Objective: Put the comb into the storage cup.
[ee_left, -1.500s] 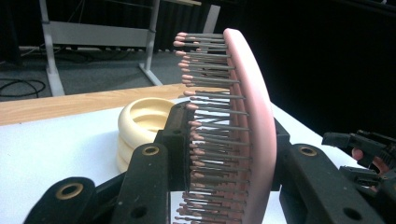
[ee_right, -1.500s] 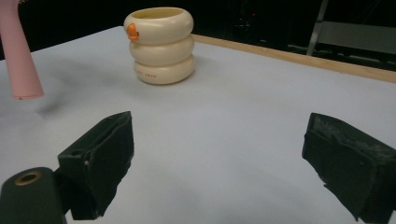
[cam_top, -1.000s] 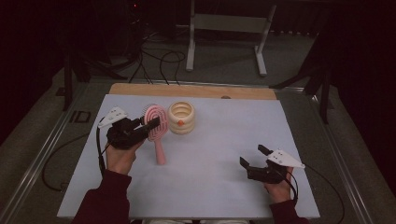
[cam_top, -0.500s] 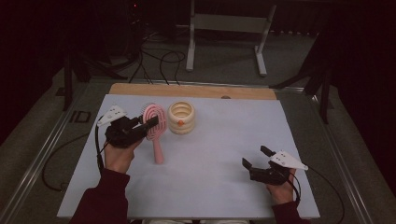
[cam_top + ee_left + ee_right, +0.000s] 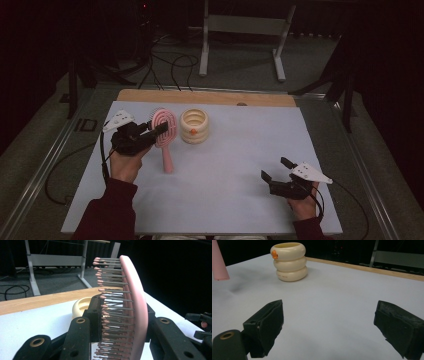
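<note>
White table point(image 5: 230, 200): left gripper point(image 5: 150, 131) still clamps hairbrush point(image 5: 165, 135); nothing moved.

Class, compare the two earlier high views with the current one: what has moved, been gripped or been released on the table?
Nothing has visibly changed. The left tool remains clamped on the pink hairbrush beside the cream ringed holder, and the right tool rests open over the white table cover.
</note>
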`<act>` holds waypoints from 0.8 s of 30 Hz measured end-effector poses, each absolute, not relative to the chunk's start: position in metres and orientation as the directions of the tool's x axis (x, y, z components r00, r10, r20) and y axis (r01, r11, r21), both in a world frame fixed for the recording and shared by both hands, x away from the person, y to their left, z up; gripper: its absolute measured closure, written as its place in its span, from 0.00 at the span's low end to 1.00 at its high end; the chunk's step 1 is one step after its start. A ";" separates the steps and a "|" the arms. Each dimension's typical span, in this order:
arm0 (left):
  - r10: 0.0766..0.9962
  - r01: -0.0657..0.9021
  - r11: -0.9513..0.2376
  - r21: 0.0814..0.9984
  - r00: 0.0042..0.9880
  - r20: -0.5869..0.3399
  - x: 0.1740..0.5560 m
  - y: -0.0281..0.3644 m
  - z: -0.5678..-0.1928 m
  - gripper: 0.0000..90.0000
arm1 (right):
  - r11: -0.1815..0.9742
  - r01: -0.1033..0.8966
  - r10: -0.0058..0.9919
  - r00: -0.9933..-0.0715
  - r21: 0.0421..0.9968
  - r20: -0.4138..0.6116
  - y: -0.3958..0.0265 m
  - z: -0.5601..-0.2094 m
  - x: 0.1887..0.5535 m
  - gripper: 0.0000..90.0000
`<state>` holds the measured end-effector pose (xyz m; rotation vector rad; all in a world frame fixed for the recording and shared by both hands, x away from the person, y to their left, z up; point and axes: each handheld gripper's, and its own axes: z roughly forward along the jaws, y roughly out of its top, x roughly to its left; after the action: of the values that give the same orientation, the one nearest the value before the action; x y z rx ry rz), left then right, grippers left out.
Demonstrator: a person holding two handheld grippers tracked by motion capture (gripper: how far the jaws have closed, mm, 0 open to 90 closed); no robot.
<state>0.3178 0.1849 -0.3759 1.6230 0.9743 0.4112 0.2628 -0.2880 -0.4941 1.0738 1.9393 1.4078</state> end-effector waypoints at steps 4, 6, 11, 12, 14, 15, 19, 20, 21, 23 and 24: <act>0.771 0.371 -0.017 0.929 0.596 -0.224 0.319 0.185 -0.375 0.72 | 0.146 0.303 0.829 -0.557 0.942 0.051 -0.288 -0.494 0.262 0.10; 0.771 0.371 -0.018 0.929 0.596 -0.223 0.319 0.185 -0.374 0.72 | 0.148 0.298 0.826 -0.561 0.943 0.047 -0.289 -0.494 0.262 0.10; 0.770 0.370 -0.011 0.929 0.596 -0.229 0.322 0.187 -0.373 0.72 | 0.150 0.295 0.824 -0.564 0.944 0.046 -0.290 -0.495 0.261 0.10; 0.769 0.369 -0.007 0.929 0.596 -0.231 0.322 0.188 -0.372 0.72 | 0.148 0.295 0.823 -0.567 0.944 0.048 -0.290 -0.495 0.260 0.10; 0.769 0.370 -0.004 0.929 0.595 -0.233 0.323 0.189 -0.372 0.72 | 0.151 0.289 0.823 -0.566 0.945 0.041 -0.290 -0.495 0.260 0.10; 0.769 0.370 -0.004 0.929 0.595 -0.234 0.323 0.189 -0.371 0.72 | 0.151 0.285 0.822 -0.568 0.946 0.040 -0.290 -0.495 0.260 0.10; 0.768 0.368 0.004 0.930 0.594 -0.238 0.324 0.191 -0.370 0.72 | 0.147 0.282 0.817 -0.575 0.948 0.044 -0.290 -0.494 0.259 0.10; 0.768 0.367 0.004 0.930 0.594 -0.238 0.324 0.191 -0.370 0.72 | 0.151 0.281 0.820 -0.572 0.948 0.039 -0.290 -0.495 0.259 0.10; 0.768 0.365 0.004 0.931 0.595 -0.237 0.325 0.191 -0.370 0.72 | 0.151 0.280 0.819 -0.573 0.948 0.039 -0.290 -0.495 0.259 0.10; 0.769 0.364 0.004 0.931 0.595 -0.236 0.325 0.191 -0.369 0.72 | 0.148 0.280 0.819 -0.572 0.948 0.041 -0.290 -0.494 0.259 0.10; 0.768 0.363 0.004 0.932 0.595 -0.235 0.325 0.192 -0.369 0.72 | 0.147 0.280 0.819 -0.572 0.949 0.042 -0.290 -0.494 0.259 0.10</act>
<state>0.3252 0.1915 -0.3690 1.6004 0.9693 0.4123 0.2586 -0.2895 -0.4944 1.0464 1.9353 1.4307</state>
